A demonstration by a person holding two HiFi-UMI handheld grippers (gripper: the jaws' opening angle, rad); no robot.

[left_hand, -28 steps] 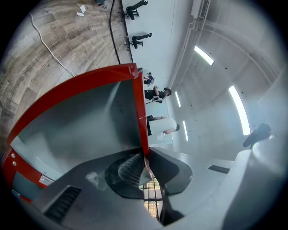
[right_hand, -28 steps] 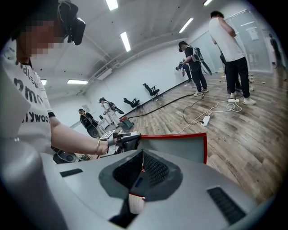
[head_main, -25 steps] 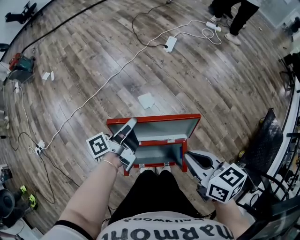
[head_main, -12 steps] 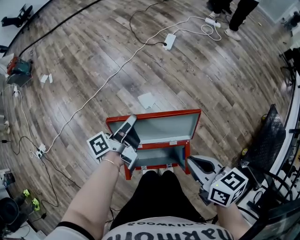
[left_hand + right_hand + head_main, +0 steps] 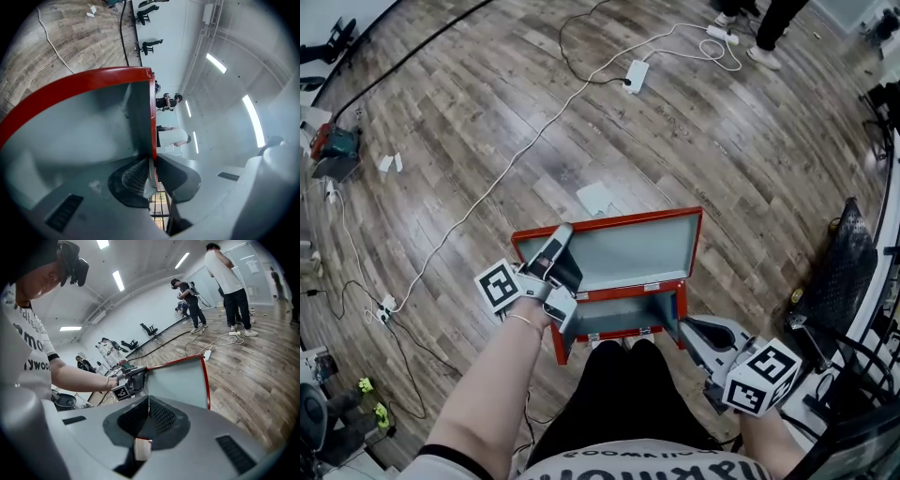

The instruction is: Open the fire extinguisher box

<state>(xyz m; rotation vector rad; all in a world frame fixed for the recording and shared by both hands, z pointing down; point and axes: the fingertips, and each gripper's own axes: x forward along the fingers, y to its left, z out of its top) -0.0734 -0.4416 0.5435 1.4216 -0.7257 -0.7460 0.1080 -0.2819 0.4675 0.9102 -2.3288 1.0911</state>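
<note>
On the wooden floor (image 5: 487, 122), directly ahead of our knees, we find the fire extinguisher box (image 5: 623, 317), a red case with a pale grey interior. Its lid (image 5: 633, 248) is raised and tilted back away from us. The grey inner face is towards us, and a red rim runs round it. The box sits well away from the floor's left edge along the wall. It is nearer the right edge, where a black mesh object (image 5: 842, 272) stands.

The left tool (image 5: 562, 234) is clamped on the lid's red rim at its upper left corner. The thin red edge runs between its pads, and its jaws have just been opening slightly. The right tool (image 5: 684, 323) sits just beside the box's front right corner, jaws together with nothing between them.

Beyond the lid we note open floor. A small pale sheet (image 5: 593, 199) lies near the lid's far edge, apart from it. A white cable (image 5: 534, 141) crosses the floor diagonally to a power strip (image 5: 636, 75), well apart from the box. To the right, the room between the box and the mesh object is narrower.
</note>
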